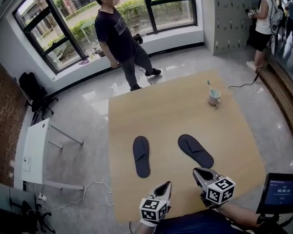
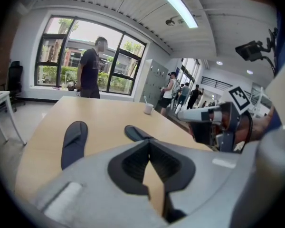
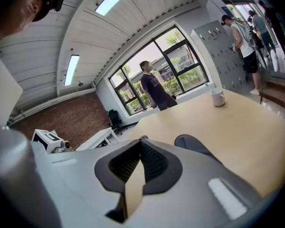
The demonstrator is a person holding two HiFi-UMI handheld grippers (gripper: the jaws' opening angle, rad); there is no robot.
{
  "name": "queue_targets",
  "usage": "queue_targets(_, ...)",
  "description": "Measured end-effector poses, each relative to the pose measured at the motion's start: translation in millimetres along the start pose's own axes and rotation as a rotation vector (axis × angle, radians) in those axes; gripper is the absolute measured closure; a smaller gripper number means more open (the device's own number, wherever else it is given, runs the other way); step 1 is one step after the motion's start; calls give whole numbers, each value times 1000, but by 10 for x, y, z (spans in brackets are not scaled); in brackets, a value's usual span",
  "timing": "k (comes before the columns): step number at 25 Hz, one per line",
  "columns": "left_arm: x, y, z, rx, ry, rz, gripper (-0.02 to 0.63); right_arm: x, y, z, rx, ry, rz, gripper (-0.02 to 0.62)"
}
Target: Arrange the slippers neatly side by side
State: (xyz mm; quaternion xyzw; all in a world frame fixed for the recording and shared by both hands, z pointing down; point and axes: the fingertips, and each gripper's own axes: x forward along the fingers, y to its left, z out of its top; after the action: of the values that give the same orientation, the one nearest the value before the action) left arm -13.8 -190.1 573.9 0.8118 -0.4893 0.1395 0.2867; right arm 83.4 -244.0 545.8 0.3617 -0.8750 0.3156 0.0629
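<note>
Two dark blue slippers lie apart on the wooden table (image 1: 176, 106). The left slipper (image 1: 141, 156) (image 2: 74, 141) points straight away from me. The right slipper (image 1: 195, 150) (image 2: 137, 133) (image 3: 194, 146) is angled, its heel toward the right. My left gripper (image 1: 167, 185) (image 2: 149, 142) hovers at the near edge, behind the left slipper, shut and empty. My right gripper (image 1: 197, 171) (image 3: 141, 142) is just behind the right slipper's heel, also shut with nothing in it.
A white mug (image 1: 214, 97) with something sticking out stands at the far right of the table. A person (image 1: 121, 35) stands beyond the far edge by the window. A white desk (image 1: 35, 152) is to the left, a tablet screen (image 1: 282, 191) at the right.
</note>
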Motion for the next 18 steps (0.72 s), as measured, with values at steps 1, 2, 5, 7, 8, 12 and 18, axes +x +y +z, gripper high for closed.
queue_targets(1, 39, 72, 12, -2, -4, 15, 601, 39, -68, 22, -15, -1, 6, 584)
queue_targets(2, 77, 170, 15, -2, -8, 29, 601, 95, -131, 30, -32, 0, 13, 584)
queue_targets(5, 145, 524, -1, 16, -17, 75, 601, 277, -310, -20, -89, 12, 16, 584)
queue_targets(7, 147, 664, 44, 41, -29, 114, 601, 281, -459, -23, -122, 24, -5, 584)
queue_targets(8, 131, 692, 99, 57, -37, 134, 601, 239, -533, 10, -137, 29, -20, 584)
queue_targets(12, 27, 866, 297, 131, -48, 194, 601, 133, -716, 124, -209, 51, -74, 584)
queue_targets(18, 124, 1329, 479, 291, -50, 191, 583, 322, -950, 130, -355, 116, -97, 584)
